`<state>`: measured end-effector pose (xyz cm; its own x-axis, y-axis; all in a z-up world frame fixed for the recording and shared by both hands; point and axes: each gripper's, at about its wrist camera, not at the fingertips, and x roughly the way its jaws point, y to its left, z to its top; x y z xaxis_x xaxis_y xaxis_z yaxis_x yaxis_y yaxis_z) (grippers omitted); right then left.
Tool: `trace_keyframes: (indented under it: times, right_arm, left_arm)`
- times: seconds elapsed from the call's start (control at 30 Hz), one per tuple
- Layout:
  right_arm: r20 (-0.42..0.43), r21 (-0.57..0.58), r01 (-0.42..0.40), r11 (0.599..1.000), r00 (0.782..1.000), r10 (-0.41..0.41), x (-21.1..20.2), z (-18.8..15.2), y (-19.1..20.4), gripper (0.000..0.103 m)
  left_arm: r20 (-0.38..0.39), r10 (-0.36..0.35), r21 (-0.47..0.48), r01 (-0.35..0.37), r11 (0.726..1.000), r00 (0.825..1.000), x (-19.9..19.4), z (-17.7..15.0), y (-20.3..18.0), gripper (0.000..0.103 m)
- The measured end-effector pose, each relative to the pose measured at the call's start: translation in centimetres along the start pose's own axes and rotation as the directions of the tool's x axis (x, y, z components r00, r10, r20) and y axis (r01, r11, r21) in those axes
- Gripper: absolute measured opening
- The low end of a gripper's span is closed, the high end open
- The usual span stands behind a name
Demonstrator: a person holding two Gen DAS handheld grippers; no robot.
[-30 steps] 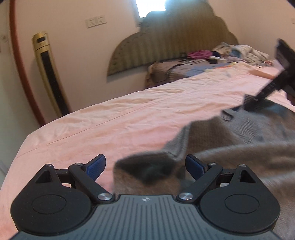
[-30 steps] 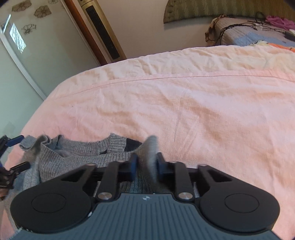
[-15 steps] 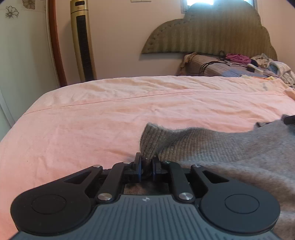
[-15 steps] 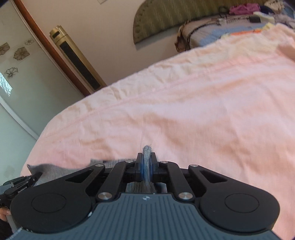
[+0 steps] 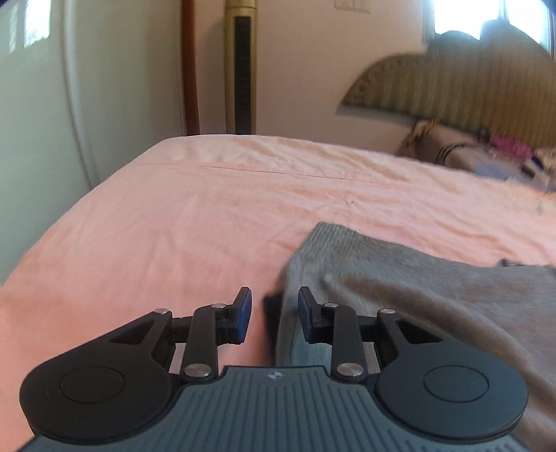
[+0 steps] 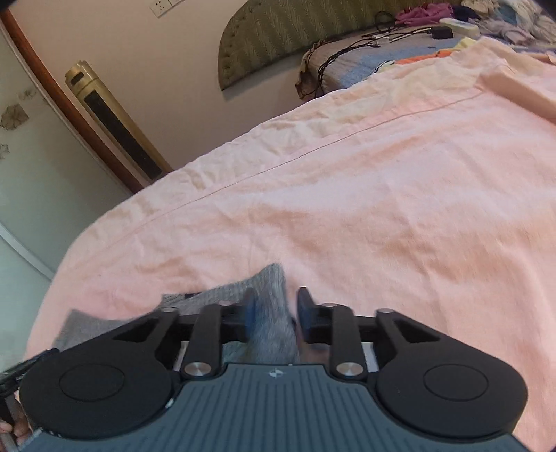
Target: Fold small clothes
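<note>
A grey knitted sweater (image 5: 399, 288) lies on the pink bed sheet (image 5: 208, 215). In the left wrist view its ribbed edge runs between the jaws of my left gripper (image 5: 274, 306), which are opening; the pads stand apart from the cloth. In the right wrist view a corner of the same sweater (image 6: 271, 306) lies between the jaws of my right gripper (image 6: 276, 306), which are opening too, with a gap on the right side. The other gripper shows at the lower left edge of the right wrist view.
A gold tower fan (image 5: 239, 66) and a brown door frame (image 5: 189, 69) stand by the wall beyond the bed. At the bed's head lie a padded headboard (image 6: 295, 31), tangled cables (image 6: 351, 48) and a heap of clothes (image 6: 427, 14).
Both grippers, shut on the sweater's edge half a second ago, have opened and let the cloth drop onto the sheet. Both views have swung sideways.
</note>
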<state>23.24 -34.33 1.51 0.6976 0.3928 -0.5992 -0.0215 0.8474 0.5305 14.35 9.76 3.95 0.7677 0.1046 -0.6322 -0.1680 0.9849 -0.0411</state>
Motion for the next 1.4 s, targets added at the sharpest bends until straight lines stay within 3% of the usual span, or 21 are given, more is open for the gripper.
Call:
trace_keyframes:
  times: [0.07, 0.13, 0.2, 0.27, 0.3, 0.4, 0.47, 0.53, 0.6, 0.63, 0.67, 0.7, 0.73, 0.9, 1.0, 1.13, 1.2, 1.23, 1.33, 1.37, 1.4]
  right_arm:
    - [0.041, -0.011, -0.074, 0.997, 0.996, 0.075, -4.6, -2.4, -0.1, 0.067]
    - [0.049, 0.005, -0.113, 0.994, 0.992, 0.113, -9.1, -5.5, -0.9, 0.07]
    - [0.029, 0.078, -0.144, 0.986, 0.989, 0.142, -12.5, -8.6, -2.5, 0.072]
    - [0.002, 0.166, -0.155, 0.974, 0.988, 0.157, -14.8, -11.7, -3.9, 0.072]
    - [-0.008, 0.207, -0.157, 0.966, 0.987, 0.162, -15.5, -13.1, -4.3, 0.072]
    - [-0.068, 0.28, -0.193, 0.94, 0.973, 0.22, -14.8, -15.8, -3.9, 0.072]
    - [-0.046, 0.247, -0.179, 0.952, 0.98, 0.196, -13.6, -16.0, -2.4, 0.074]
    - [0.019, 0.284, -0.173, 0.943, 0.984, 0.175, -12.4, -15.2, -1.8, 0.077]
    - [0.076, 0.363, -0.176, 0.915, 0.984, 0.159, -10.8, -14.7, -2.1, 0.075]
    - [0.096, 0.365, -0.18, 0.913, 0.983, 0.156, -10.3, -14.6, -1.9, 0.071]
    - [0.083, 0.358, -0.168, 0.918, 0.986, 0.148, -9.5, -14.3, -1.8, 0.055]
    - [0.058, 0.352, -0.165, 0.921, 0.986, 0.154, -8.8, -14.2, -1.6, 0.018]
    - [0.038, 0.357, -0.171, 0.918, 0.985, 0.169, -8.3, -14.2, -1.6, 0.013]
    - [0.061, 0.297, -0.205, 0.933, 0.979, 0.195, -10.9, -13.8, -1.5, 0.011]
    - [0.056, 0.265, -0.248, 0.932, 0.969, 0.242, -13.6, -13.7, -1.3, 0.011]
    - [-0.03, 0.244, -0.234, 0.941, 0.968, 0.248, -15.1, -15.8, -1.4, 0.011]
    - [-0.073, 0.249, -0.2, 0.948, 0.972, 0.225, -15.1, -17.3, -2.1, 0.011]
    - [-0.085, 0.262, -0.188, 0.947, 0.972, 0.217, -14.9, -17.9, -2.6, 0.011]
    - [-0.105, 0.351, -0.204, 0.914, 0.961, 0.255, -14.4, -19.0, -4.4, 0.012]
    - [-0.093, 0.379, -0.21, 0.901, 0.96, 0.263, -14.4, -19.1, -4.6, 0.015]
    - [-0.078, 0.394, -0.214, 0.894, 0.961, 0.265, -14.6, -19.0, -4.6, 0.023]
  left_arm:
    - [-0.002, -0.09, -0.121, 0.089, 0.989, 0.996, -4.2, -3.0, 2.6, 0.033]
    - [-0.011, -0.209, -0.305, 0.196, 0.932, 0.978, -7.4, -6.5, 5.3, 0.049]
    - [0.004, -0.311, -0.515, 0.269, 0.814, 0.95, -9.5, -10.4, 7.7, 0.065]
    - [0.033, -0.403, -0.682, 0.316, 0.66, 0.915, -10.2, -13.7, 8.6, 0.065]
    - [0.063, -0.428, -0.722, 0.337, 0.604, 0.902, -10.5, -14.7, 8.4, 0.065]
    - [0.112, -0.505, -0.734, 0.414, 0.538, 0.856, -9.7, -14.4, 6.7, 0.081]
    - [0.133, -0.529, -0.765, 0.426, 0.482, 0.838, -7.8, -13.7, 5.6, 0.081]
    - [0.111, -0.488, -0.764, 0.389, 0.516, 0.866, -6.4, -12.4, 4.5, 0.075]
    - [0.021, -0.468, -0.786, 0.304, 0.539, 0.883, -4.8, -11.6, 3.6, 0.013]
    - [-0.029, -0.474, -0.787, 0.272, 0.553, 0.88, -3.9, -11.5, 3.5, 0.005]
    - [-0.039, -0.472, -0.786, 0.265, 0.558, 0.88, -3.7, -11.6, 3.5, 0.005]
    - [-0.032, -0.474, -0.78, 0.275, 0.562, 0.88, -3.9, -11.5, 3.7, 0.004]
    - [-0.02, -0.47, -0.762, 0.291, 0.578, 0.882, -4.7, -11.1, 3.7, 0.004]
    - [0.103, -0.5, -0.658, 0.436, 0.614, 0.86, -10.5, -10.0, 6.3, 0.003]
    - [0.115, -0.535, -0.646, 0.472, 0.6, 0.837, -12.8, -11.3, 8.0, 0.003]
    - [0.053, -0.519, -0.658, 0.421, 0.624, 0.853, -14.2, -16.1, 9.0, 0.002]
    - [-0.019, -0.456, -0.653, 0.334, 0.68, 0.89, -13.8, -18.0, 9.4, 0.0]
    - [-0.022, -0.437, -0.654, 0.318, 0.686, 0.899, -13.8, -18.6, 9.8, 0.0]
    - [-0.006, -0.451, -0.683, 0.326, 0.653, 0.892, -13.6, -18.2, 10.6, 0.002]
    - [0.001, -0.458, -0.688, 0.333, 0.645, 0.889, -13.5, -17.9, 10.7, 0.008]
    - [0.004, -0.478, -0.703, 0.342, 0.623, 0.879, -13.2, -17.6, 10.9, 0.027]
